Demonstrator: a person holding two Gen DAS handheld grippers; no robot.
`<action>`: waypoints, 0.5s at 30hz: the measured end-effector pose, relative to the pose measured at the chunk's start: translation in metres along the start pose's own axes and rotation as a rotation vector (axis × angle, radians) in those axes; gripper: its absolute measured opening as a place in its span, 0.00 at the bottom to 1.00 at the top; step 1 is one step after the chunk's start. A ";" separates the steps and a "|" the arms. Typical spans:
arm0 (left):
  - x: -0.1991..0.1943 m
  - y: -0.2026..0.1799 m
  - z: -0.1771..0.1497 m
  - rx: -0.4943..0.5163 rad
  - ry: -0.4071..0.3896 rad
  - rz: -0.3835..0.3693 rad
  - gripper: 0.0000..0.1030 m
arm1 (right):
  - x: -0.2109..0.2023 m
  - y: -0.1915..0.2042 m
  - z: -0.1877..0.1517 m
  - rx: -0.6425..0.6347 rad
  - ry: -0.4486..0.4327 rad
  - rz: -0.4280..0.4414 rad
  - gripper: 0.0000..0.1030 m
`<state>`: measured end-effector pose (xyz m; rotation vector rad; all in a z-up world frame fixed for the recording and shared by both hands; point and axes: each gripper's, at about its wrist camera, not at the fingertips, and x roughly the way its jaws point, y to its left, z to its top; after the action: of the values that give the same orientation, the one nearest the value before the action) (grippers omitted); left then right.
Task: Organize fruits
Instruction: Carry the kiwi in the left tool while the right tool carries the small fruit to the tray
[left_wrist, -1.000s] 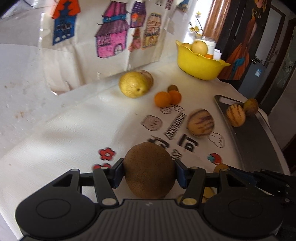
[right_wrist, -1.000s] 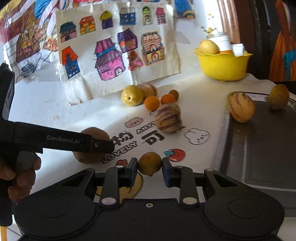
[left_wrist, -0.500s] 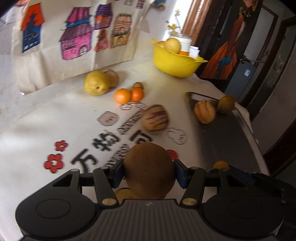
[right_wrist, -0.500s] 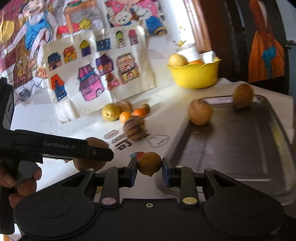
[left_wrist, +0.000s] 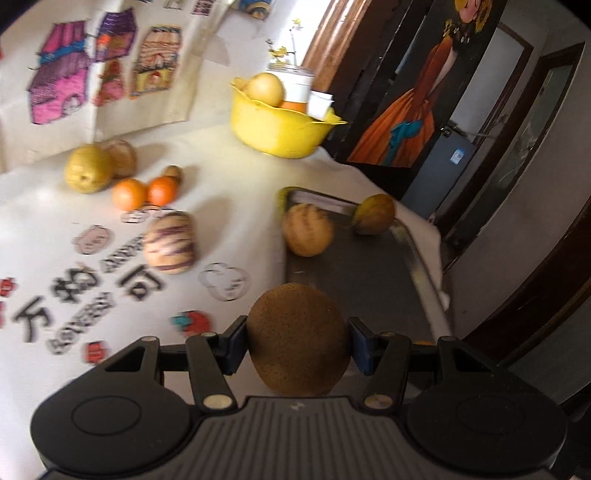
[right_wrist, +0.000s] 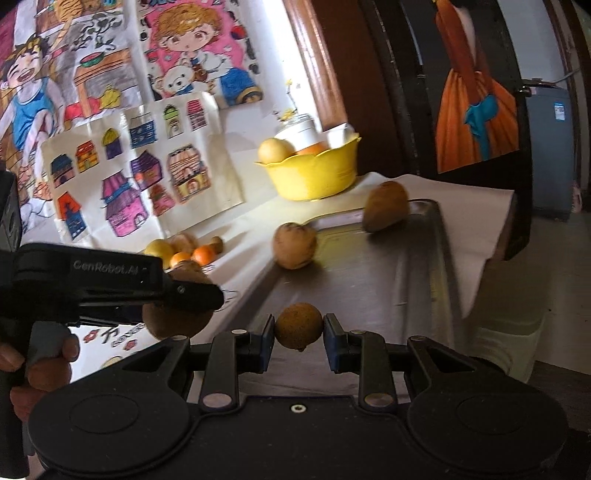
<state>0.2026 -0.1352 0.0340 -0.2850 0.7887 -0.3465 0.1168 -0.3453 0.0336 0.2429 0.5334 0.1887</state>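
My left gripper (left_wrist: 297, 341) is shut on a large brown kiwi (left_wrist: 298, 338), held above the near left edge of the grey metal tray (left_wrist: 365, 273). My right gripper (right_wrist: 298, 333) is shut on a small round brown fruit (right_wrist: 298, 325), over the near part of the tray (right_wrist: 369, 280). In the right wrist view the left gripper (right_wrist: 184, 295) and its kiwi (right_wrist: 173, 321) show at left. A striped melon (left_wrist: 308, 229) and a brown pear-shaped fruit (left_wrist: 373, 214) lie at the tray's far end.
On the white cloth lie a purple-striped melon (left_wrist: 170, 242), two oranges (left_wrist: 129, 192), a yellow pear (left_wrist: 88, 173) and small brown fruits. A yellow bowl (left_wrist: 280, 127) with fruit stands at the back. The table edge drops off right of the tray. A hand (right_wrist: 40, 365) grips the left tool.
Both grippers have swung right from over the cloth to the tray, each still holding its fruit. The tray now fills more of both views.
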 end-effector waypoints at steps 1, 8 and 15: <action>0.005 -0.003 0.001 -0.009 0.000 -0.008 0.59 | 0.001 -0.004 0.000 -0.002 -0.001 -0.005 0.30; 0.035 -0.018 0.005 -0.007 0.017 -0.029 0.59 | 0.011 -0.026 0.005 -0.063 -0.003 -0.059 0.30; 0.051 -0.027 0.010 0.054 0.010 -0.037 0.59 | 0.028 -0.045 0.022 -0.113 -0.012 -0.092 0.30</action>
<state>0.2382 -0.1790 0.0181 -0.2477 0.7838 -0.4035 0.1568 -0.3854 0.0259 0.1096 0.5190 0.1274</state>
